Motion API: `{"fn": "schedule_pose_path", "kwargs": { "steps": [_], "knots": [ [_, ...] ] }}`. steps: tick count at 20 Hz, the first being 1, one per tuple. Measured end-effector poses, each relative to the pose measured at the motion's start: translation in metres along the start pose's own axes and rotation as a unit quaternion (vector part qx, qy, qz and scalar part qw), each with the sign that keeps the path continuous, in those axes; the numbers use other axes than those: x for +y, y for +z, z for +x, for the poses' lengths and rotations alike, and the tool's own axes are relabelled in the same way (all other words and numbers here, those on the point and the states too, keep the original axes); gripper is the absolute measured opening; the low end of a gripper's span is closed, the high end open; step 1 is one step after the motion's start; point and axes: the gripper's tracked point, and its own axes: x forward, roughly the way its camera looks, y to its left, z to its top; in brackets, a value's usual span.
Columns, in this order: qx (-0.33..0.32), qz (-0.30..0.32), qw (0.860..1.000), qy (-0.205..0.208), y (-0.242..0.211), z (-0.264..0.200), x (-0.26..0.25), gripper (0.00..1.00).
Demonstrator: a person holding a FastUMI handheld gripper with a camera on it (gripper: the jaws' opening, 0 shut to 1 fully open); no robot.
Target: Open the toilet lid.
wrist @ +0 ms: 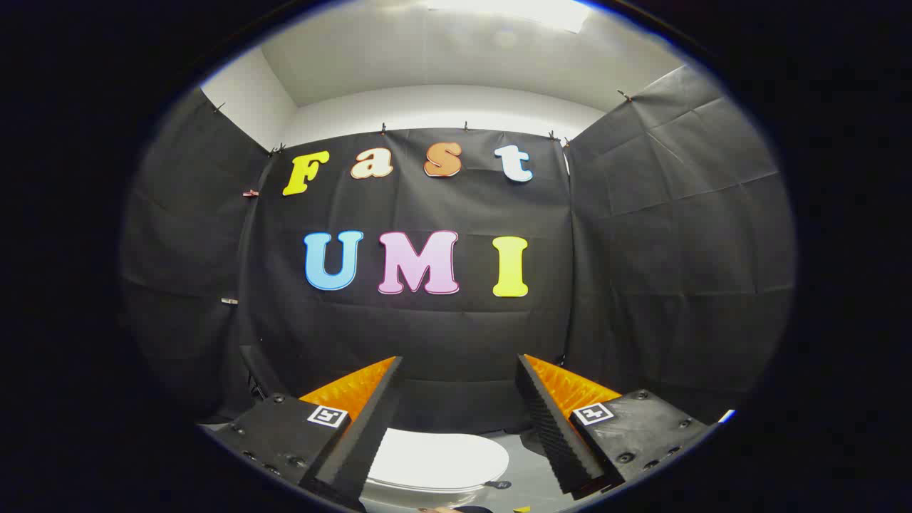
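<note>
A white toilet lid (pixel 436 458) lies flat and closed, low down between my two fingers and well below them. My gripper (pixel 459 363) is open, held high above the toilet and pointing at the booth's back wall, with nothing between its fingers. The left finger covers the lid's left side, and the toilet's bowl and base are hidden. A small dark fitting (pixel 501 484) sits at the lid's right edge.
Black cloth walls (pixel 670 235) close the booth at the back and on both sides, with a white wall and ceiling above. A pale grey floor (pixel 524 467) shows to the right of the toilet.
</note>
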Motion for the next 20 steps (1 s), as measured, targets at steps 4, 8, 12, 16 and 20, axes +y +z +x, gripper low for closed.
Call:
{"fn": "schedule_pose_path", "kwargs": {
  "steps": [4, 8, 12, 16, 20],
  "knots": [
    [-0.01, -0.002, 1.0, -0.002, 0.005, -0.003, -0.001, 0.99],
    [-0.017, 0.001, 1.0, -0.003, 0.011, -0.005, -0.001, 0.99],
    [-0.016, 0.003, 1.0, -0.003, 0.01, -0.005, -0.003, 0.99],
    [-0.013, 0.006, 1.0, -0.005, 0.008, -0.005, -0.005, 0.99],
    [-0.012, 0.01, 1.0, -0.007, 0.007, -0.005, -0.008, 0.99]
  ]
}}
